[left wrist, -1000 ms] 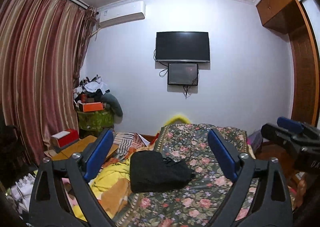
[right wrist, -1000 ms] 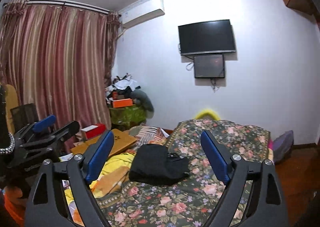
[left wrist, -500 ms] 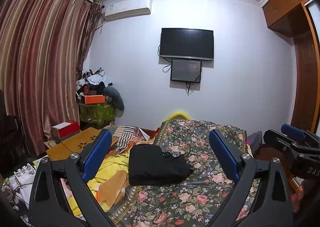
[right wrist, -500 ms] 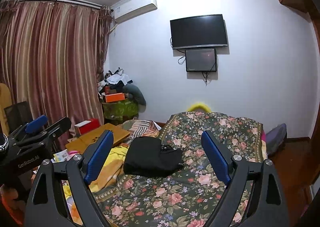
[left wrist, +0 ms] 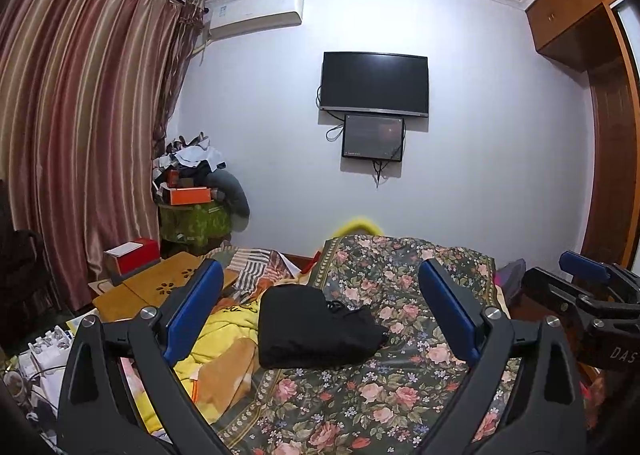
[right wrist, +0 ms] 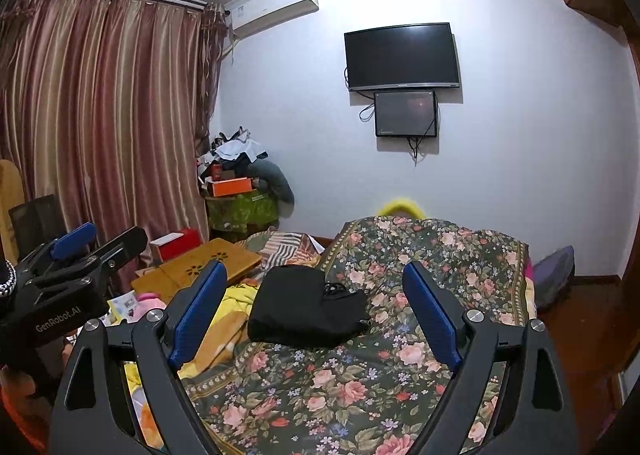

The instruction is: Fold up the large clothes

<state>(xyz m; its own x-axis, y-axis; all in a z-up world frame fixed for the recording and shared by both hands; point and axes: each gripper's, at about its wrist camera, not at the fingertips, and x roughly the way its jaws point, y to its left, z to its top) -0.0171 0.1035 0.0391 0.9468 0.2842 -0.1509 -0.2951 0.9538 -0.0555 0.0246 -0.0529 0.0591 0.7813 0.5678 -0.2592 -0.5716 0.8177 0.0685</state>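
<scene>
Two sets of tongs hung in the air above the near end of the bed, both spread wide and gripping nothing: the left tongs (left wrist: 320,319) and the right tongs (right wrist: 316,311) each framed the same target between their blue-padded fingers (left wrist: 196,311). That target was the black fabric garment (left wrist: 316,331), lying in a compact, already doubled-over bundle with a thin cord or strap (left wrist: 336,305) trailing off its top. It rested on the dark floral bedspread (left wrist: 400,375), close to the bedspread's left edge and about midway along the bed, just beside the rumpled yellow blanket (left wrist: 224,331) that spilled off that side.

Neither pair touched the cloth; both stood well back from it, raised and level. I judged this to be a stand-off posture, either a look at a finished fold or the start of an approach, and the pictures could not settle which. The wide opening suited either reading, since slack fabric needs a broad bite. The right tongs appeared at the right edge of the left camera's view (left wrist: 584,295), and the left tongs at the left edge of the right camera's view (right wrist: 76,251), so the two were held side by side, apart, facing the wall-mounted black television (left wrist: 374,83).
</scene>
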